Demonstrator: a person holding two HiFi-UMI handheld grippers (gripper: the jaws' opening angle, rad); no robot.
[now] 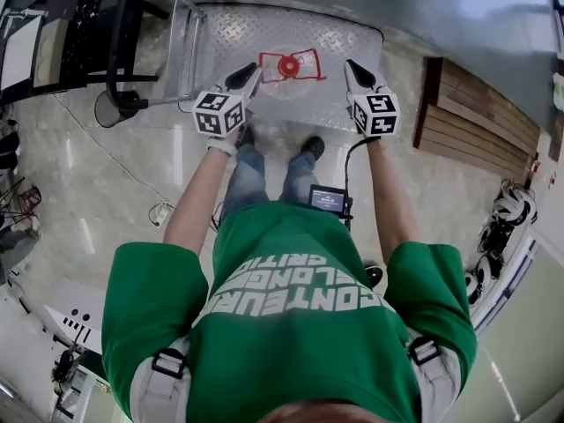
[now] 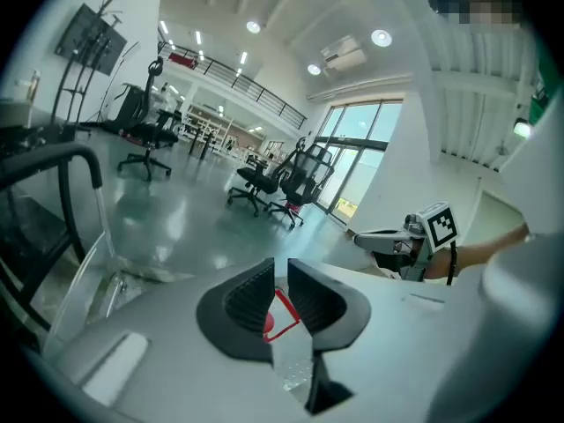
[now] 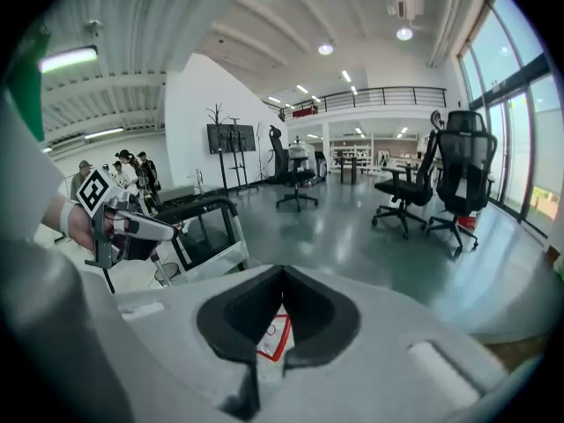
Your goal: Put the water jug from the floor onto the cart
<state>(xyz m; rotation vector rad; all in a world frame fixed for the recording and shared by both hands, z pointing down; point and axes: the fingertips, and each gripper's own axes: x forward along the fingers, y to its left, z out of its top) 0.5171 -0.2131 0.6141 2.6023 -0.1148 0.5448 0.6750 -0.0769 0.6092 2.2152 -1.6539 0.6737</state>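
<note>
The clear plastic water jug with the red cap and red label (image 1: 289, 67) stands upright on the grey diamond-plate metal deck of the cart (image 1: 348, 35), near the deck's front edge and just ahead of the person's shoes. The cart's black tubular handle (image 1: 117, 51) rises at the deck's left end. Both tools hang above the jug, one to each side and clear of it. The left tool (image 1: 252, 74) has its jaws a narrow slit apart with nothing gripped; in the left gripper view only a sliver of the jug's red shows far below through that slit. The right tool (image 1: 352, 67) has its black jaws closed together at the tips and holds nothing. A slatted brown wooden pallet (image 1: 480, 117) lies on the pale glossy floor (image 1: 115, 192) to the right of the cart. Black office chairs (image 3: 458, 179) stand well beyond.
</note>
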